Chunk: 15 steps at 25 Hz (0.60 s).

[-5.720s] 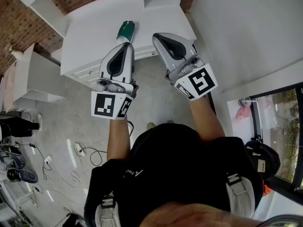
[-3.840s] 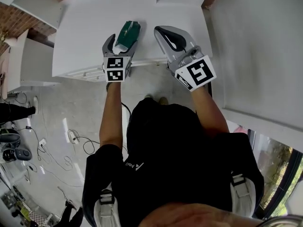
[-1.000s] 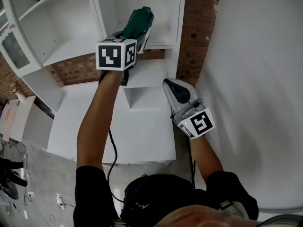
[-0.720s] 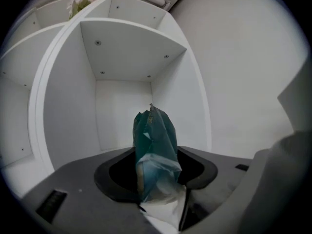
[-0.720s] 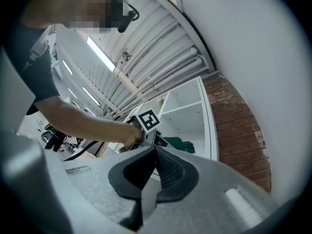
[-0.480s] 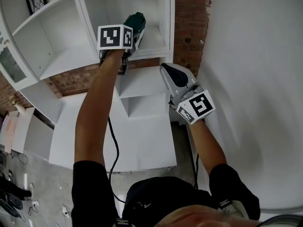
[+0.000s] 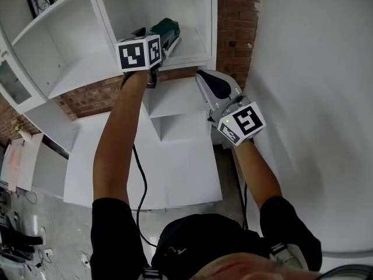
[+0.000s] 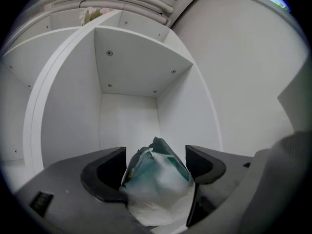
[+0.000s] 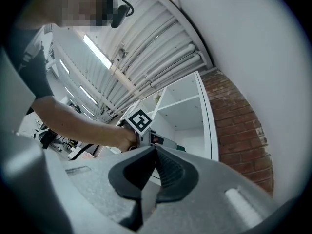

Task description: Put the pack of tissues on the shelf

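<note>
As seen from the head view, the left gripper was held up at the upper white shelf. The green pack of tissues was placed between its jaws, over the shelf board. The right gripper was held lower, near the brick wall and well apart from the pack. In the left gripper view, the jaws were caught opening, with gaps shown between their tips and the pack. The pack's crumpled green-and-white end was pointed into the white compartment. In the right gripper view, the right gripper's jaws were pressed together with nothing between them. The left gripper's marker cube was seen ahead at the shelf, gripped by a bare hand.
</note>
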### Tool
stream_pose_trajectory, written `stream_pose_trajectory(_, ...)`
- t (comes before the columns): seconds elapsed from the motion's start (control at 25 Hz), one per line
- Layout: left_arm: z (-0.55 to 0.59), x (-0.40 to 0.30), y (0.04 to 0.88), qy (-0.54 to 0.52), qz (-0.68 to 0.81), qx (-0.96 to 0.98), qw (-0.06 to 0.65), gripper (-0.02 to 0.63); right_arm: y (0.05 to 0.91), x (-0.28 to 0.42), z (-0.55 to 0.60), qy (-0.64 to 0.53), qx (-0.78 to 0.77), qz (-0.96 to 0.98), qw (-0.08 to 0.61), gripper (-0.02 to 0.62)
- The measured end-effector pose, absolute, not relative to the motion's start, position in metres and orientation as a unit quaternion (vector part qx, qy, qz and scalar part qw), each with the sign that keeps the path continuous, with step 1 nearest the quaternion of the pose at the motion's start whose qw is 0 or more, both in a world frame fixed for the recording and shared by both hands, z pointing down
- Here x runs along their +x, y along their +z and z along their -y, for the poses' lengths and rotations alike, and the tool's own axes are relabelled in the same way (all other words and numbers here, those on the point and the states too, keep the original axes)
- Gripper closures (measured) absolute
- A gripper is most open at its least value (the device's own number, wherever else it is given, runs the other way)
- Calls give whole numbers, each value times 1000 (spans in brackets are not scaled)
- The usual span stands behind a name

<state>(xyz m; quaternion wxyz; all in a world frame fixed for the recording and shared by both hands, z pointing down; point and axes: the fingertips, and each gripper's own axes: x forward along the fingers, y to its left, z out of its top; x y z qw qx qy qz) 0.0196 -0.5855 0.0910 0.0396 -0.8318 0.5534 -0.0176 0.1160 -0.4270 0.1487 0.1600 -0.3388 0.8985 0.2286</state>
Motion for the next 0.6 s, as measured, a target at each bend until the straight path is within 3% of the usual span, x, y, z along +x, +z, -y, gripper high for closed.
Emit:
stream_pose_trajectory(0.16, 566, 13, 78, 19, -546, -834, 72, 189, 149, 111, 428, 219, -341, -900, 161, 594)
stream_pose_trajectory(0.44, 500, 9, 70, 76, -514, -843, 138, 190, 150, 114, 427, 200, -358, -896, 172, 594)
stream_pose_trajectory(0.52, 477, 7, 74, 87, -503, -846, 155, 221, 152, 115, 424, 200, -363, -894, 171, 594)
stream_pose_trajectory(0.6, 454, 5, 83, 91, -491, -849, 173, 292, 156, 116, 418, 200, -367, -893, 169, 594)
